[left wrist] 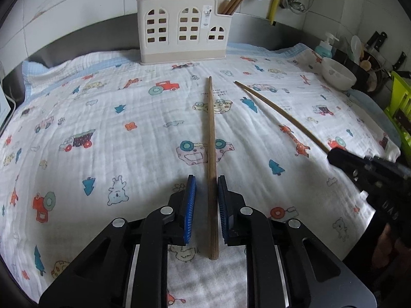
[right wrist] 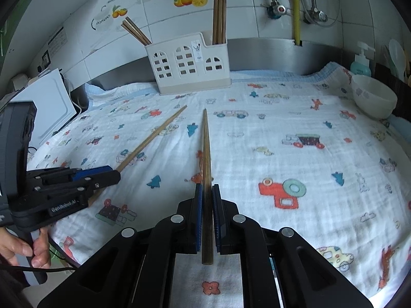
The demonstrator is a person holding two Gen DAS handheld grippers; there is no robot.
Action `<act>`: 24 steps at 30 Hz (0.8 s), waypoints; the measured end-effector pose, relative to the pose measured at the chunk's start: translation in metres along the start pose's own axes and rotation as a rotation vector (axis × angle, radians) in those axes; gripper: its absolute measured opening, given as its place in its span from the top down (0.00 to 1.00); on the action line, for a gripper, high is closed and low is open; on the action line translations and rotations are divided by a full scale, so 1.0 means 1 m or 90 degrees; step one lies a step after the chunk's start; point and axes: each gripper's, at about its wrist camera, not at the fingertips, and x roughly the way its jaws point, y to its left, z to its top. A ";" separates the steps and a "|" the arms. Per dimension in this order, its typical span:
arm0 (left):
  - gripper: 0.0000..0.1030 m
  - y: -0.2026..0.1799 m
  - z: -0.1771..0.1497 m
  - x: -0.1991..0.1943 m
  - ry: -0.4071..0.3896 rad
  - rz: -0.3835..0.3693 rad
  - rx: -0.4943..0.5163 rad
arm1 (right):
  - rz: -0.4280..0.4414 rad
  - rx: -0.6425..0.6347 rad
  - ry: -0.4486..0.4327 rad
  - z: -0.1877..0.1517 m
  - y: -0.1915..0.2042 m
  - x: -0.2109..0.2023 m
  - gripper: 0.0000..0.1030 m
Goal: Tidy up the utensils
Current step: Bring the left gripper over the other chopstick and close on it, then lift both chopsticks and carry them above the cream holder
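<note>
A kitchen worktop [left wrist: 269, 25] backed by white wall tiles lies under a white cloth [left wrist: 128, 118] printed with cars, trucks and trees. At the far edge of the cloth stands a cream utensil holder [left wrist: 183, 30] with window-shaped cutouts; wooden chopsticks [right wrist: 219, 16] stick up out of its end compartments. To the right sit a white bowl [right wrist: 373, 97] and a teal pump bottle [right wrist: 361, 63].

The left tool [left wrist: 206, 179] hangs low over the cloth, its blue pads [left wrist: 191, 200] set a little apart with one chopstick [left wrist: 212, 138] running between them. The right pad touches the stick; a narrow gap shows on the left side, so a firm grip cannot be confirmed. The stick points toward the holder, well short of it.

The right tool [right wrist: 206, 188] has its blue pads pressed against both sides of a second chopstick [right wrist: 205, 148], which also points toward the holder. In the left wrist view that stick [left wrist: 277, 113] runs at a slant from the black right tool [left wrist: 341, 155] toward the middle of the cloth, beside the first stick and apart from it.

A person's hand [right wrist: 25, 250] grips the handle of the left tool at the left edge of the right wrist view.
</note>
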 end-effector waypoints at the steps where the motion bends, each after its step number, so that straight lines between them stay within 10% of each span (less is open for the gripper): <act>1: 0.86 0.001 0.000 0.000 -0.003 -0.002 -0.001 | -0.001 -0.002 -0.003 0.001 0.000 -0.002 0.93; 24: 0.94 0.002 -0.001 -0.004 -0.008 -0.038 0.023 | 0.008 -0.062 -0.093 0.061 0.023 -0.041 0.93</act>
